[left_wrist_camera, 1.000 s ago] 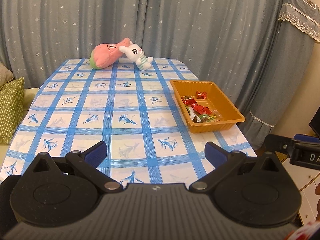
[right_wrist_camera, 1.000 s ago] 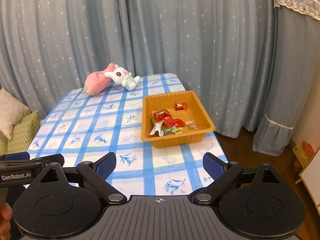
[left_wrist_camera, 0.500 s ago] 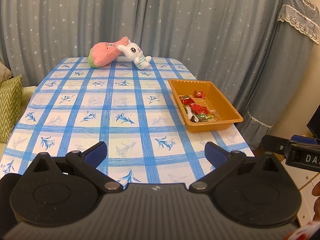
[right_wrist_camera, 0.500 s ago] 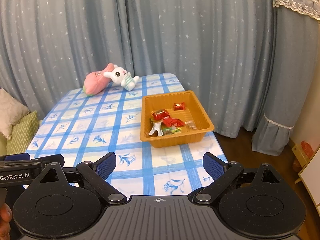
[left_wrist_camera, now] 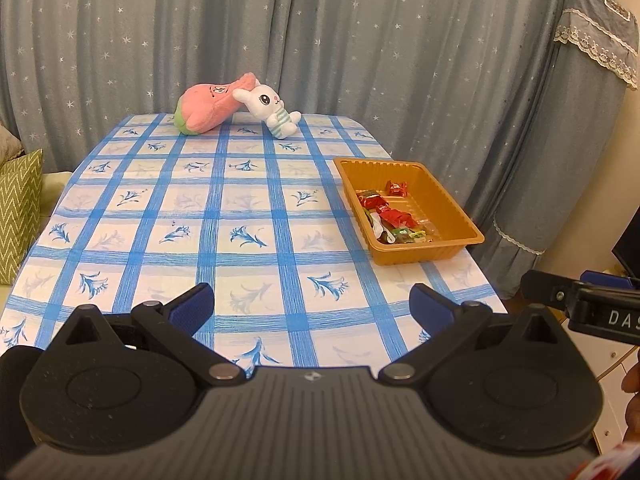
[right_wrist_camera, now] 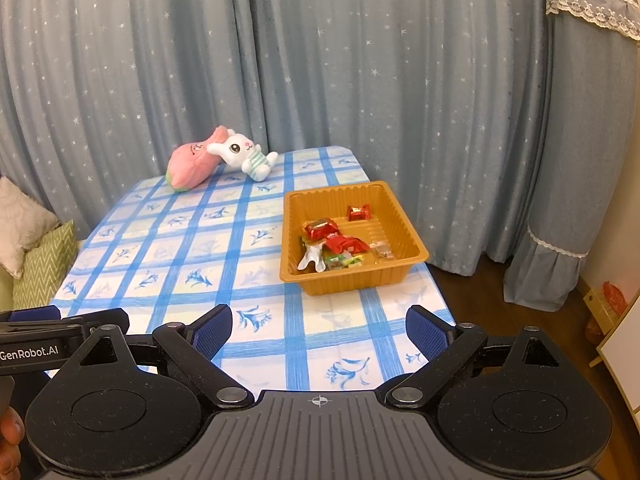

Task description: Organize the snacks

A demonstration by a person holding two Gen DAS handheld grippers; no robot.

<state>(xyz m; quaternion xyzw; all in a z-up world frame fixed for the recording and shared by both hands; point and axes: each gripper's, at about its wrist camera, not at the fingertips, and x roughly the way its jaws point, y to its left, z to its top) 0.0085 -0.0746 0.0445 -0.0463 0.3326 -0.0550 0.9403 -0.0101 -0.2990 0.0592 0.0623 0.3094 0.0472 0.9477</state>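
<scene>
1. Snacks in red, green and white crinkly wrappers all lie inside the shallow orange plastic tray.
2. No loose snack shows on the blue-checked tablecloth.
3. Left gripper and right gripper hover with jaws apart, empty.

glossy plastic tray, cloth tablecloth, plush toys

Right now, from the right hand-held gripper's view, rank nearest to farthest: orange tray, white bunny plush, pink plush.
From the right hand-held gripper:
1. Orange tray, just ahead, by the table's right edge.
2. White bunny plush, far end.
3. Pink plush, far end, left of the bunny; these two touch, too close to rank.
</scene>
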